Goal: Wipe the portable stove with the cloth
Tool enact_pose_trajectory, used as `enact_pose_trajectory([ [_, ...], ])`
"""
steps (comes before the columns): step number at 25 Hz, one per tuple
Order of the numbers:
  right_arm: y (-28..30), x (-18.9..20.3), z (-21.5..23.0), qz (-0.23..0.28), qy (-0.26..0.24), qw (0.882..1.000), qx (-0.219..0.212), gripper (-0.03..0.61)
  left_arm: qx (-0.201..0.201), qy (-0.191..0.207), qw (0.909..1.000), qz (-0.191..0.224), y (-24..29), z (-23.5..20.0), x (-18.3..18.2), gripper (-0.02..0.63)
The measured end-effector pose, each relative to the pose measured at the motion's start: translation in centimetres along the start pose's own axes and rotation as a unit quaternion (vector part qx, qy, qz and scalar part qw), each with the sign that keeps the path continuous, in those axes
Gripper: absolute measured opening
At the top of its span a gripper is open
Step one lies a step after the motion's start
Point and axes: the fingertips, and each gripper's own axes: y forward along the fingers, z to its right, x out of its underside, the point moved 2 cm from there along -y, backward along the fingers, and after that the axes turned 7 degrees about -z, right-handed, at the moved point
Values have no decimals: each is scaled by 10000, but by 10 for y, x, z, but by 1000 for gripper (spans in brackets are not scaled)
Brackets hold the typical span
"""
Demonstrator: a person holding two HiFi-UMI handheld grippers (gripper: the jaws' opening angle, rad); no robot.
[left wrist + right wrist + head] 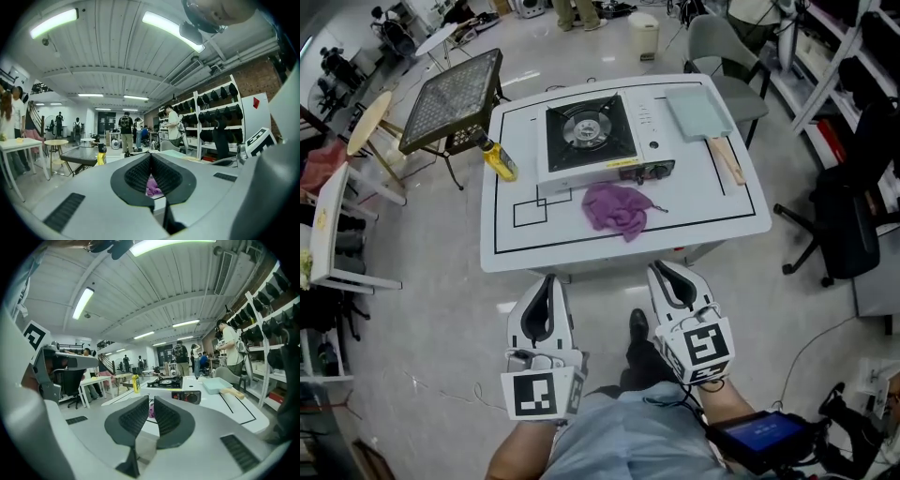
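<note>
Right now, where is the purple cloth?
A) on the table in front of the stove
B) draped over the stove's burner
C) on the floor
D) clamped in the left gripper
A: the purple cloth lies crumpled on the white table, on the near side of the portable stove, and the left gripper and right gripper are both short of the table.

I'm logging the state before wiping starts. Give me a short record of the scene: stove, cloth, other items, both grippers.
stove: portable stove on the white table, far half
cloth: purple cloth, crumpled, just in front of the stove, not held
other items: yellow bottle at the table's left edge; pale blue pan at the right
left gripper: jaws together, empty, short of the table
right gripper: jaws together, empty, short of the table
</note>
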Motion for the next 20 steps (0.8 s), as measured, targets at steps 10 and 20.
enact_pose_trajectory([
  [10,68,-73,43,306,-198,9987,-348,55,-248,186,9989,345,76,-11,-69,17],
  [20,129,-83,26,-116,-587,9914,-1167,232,-490,56,9975,504,106,-48,-80,17],
])
